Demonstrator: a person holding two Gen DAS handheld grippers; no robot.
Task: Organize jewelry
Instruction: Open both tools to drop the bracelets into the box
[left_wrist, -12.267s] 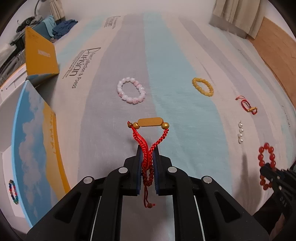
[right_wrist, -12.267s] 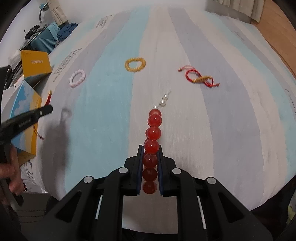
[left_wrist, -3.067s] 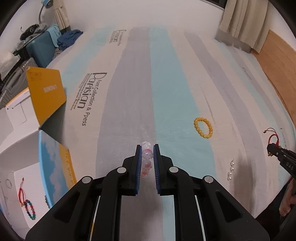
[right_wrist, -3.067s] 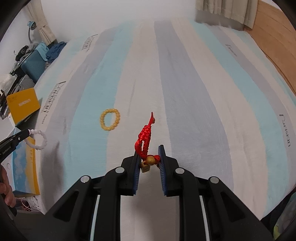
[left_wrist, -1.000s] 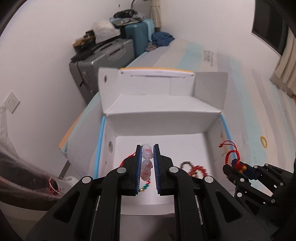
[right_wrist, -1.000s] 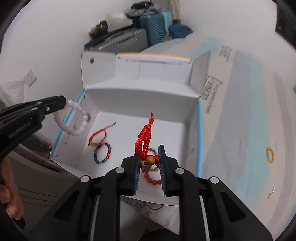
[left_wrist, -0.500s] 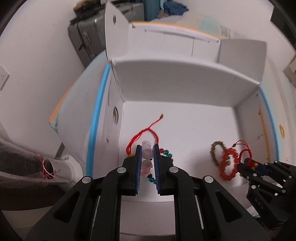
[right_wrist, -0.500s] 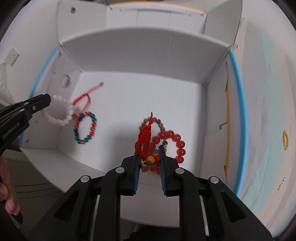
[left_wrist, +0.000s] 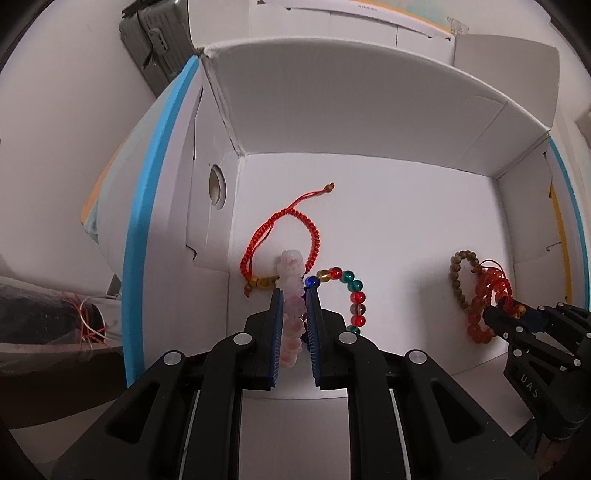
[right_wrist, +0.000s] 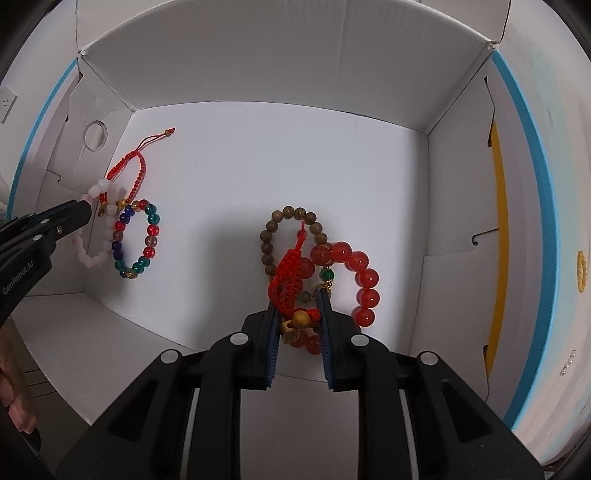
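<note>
Task well along: both grippers low inside white box, about to drop.

Left gripper: jaws narrow, opening, pink bead bracelet between pads, near box left wall.

Right gripper: jaws narrow, opening, red cord bracelet with gold bead between them, near box front edge.

Box floor already holds 4: red woven bracelet and multicolour bead bracelet at left; brown bead bracelet and red bead bracelet toward right wall.

Left to do: yellow bracelet and small pearls outside box, on striped cloth.
</note>
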